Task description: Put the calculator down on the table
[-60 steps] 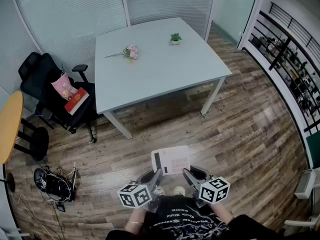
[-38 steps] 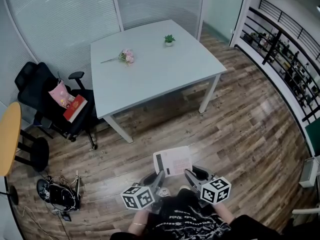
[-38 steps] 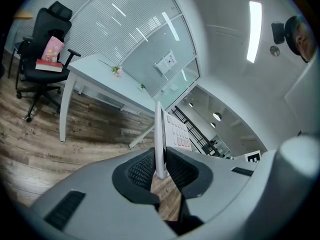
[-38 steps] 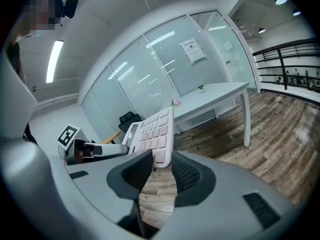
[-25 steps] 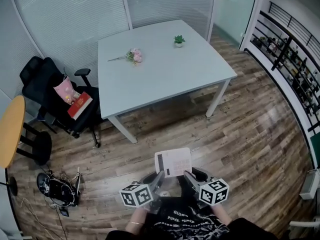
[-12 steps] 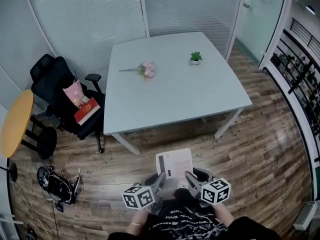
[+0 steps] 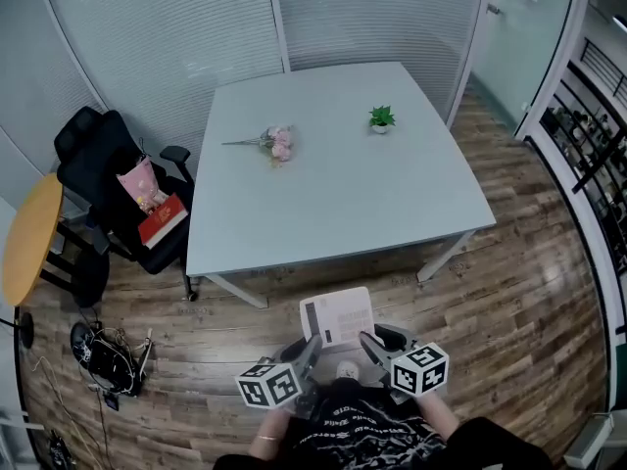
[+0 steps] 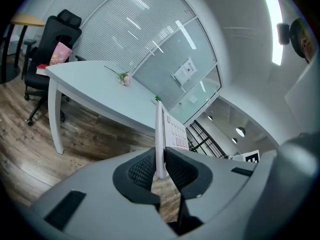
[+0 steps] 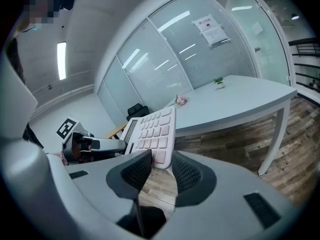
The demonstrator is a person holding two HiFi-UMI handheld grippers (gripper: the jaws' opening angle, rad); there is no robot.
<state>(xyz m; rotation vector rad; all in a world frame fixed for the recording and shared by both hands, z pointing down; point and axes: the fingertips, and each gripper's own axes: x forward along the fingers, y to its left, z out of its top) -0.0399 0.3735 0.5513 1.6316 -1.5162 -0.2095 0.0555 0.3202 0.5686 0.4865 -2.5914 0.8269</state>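
The right gripper [image 9: 161, 170] clamps the calculator [image 9: 152, 131] by its near edge, keys facing the camera. At nine o'clock the left gripper [image 9: 117, 145] meets its side. The table [image 9: 240, 101] stretches toward two o'clock.

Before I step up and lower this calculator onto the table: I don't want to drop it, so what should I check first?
1. Hold of the left gripper: its fingers are closed on the thin edge of the calculator. Ok.
2. Hold of the right gripper: closed on the calculator's near corner. Ok.
3. Calculator above the table: it hangs over the floor, short of the near edge. Not ok.
4. Bare landing spot: the near half of the table is free; the flowers and the potted plant sit farther back. Ok.
5. Keys facing up: ok.
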